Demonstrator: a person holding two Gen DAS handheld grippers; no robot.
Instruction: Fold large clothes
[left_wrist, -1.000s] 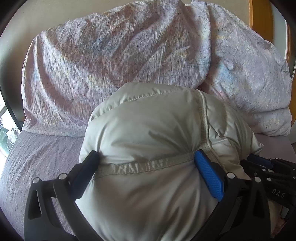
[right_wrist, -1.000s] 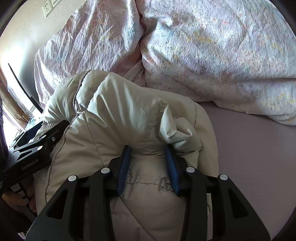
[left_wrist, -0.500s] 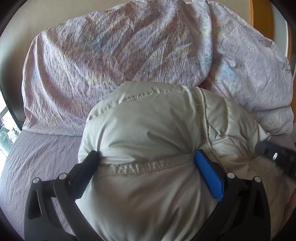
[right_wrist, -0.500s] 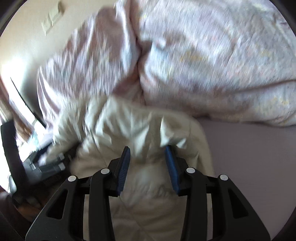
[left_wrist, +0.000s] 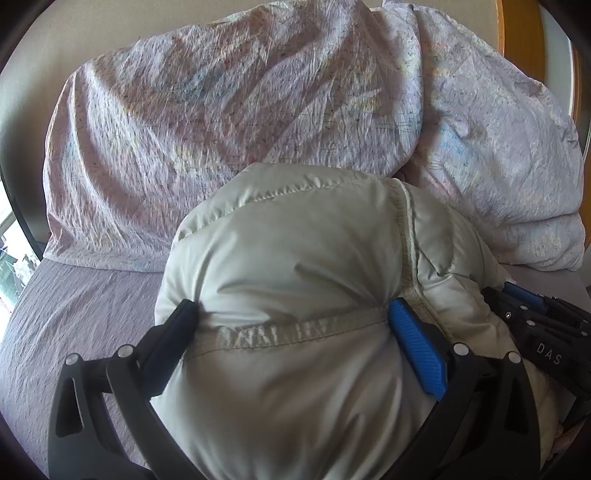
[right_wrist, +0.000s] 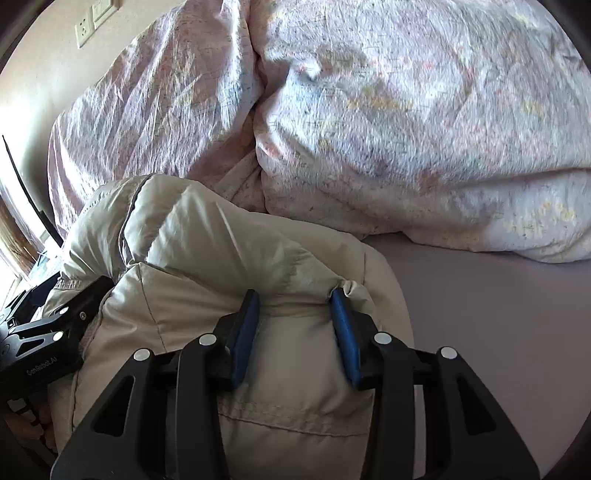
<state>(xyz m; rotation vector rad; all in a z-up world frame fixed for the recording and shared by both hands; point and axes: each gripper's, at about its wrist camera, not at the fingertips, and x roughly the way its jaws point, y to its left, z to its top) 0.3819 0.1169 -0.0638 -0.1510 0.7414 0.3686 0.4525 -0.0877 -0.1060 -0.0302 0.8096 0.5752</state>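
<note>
A puffy cream down jacket (left_wrist: 295, 258) lies bundled on the lilac bed sheet (left_wrist: 74, 314), close to the pillows. My left gripper (left_wrist: 291, 317) clamps a thick quilted fold of it along a seam, jaws set wide by the bulk. My right gripper (right_wrist: 295, 306) clamps another thick fold of the same jacket (right_wrist: 221, 258) at its right side. Each gripper shows in the other's view: the right one (left_wrist: 535, 325) at the jacket's right edge, the left one (right_wrist: 48, 332) at its left. The jacket's lower part is hidden under the grippers.
Two large pillows in pale floral covers (left_wrist: 221, 110) (right_wrist: 406, 129) lean against the wall just behind the jacket. Bare sheet (right_wrist: 480, 332) lies to the right. A wall socket (right_wrist: 85, 26) is at the upper left. A wooden frame (left_wrist: 506, 26) is at the far right.
The right gripper swung up and away in a blur, then came back down beside the left one. The jacket bundle now sits a little lower and rounder. The left gripper held still.
</note>
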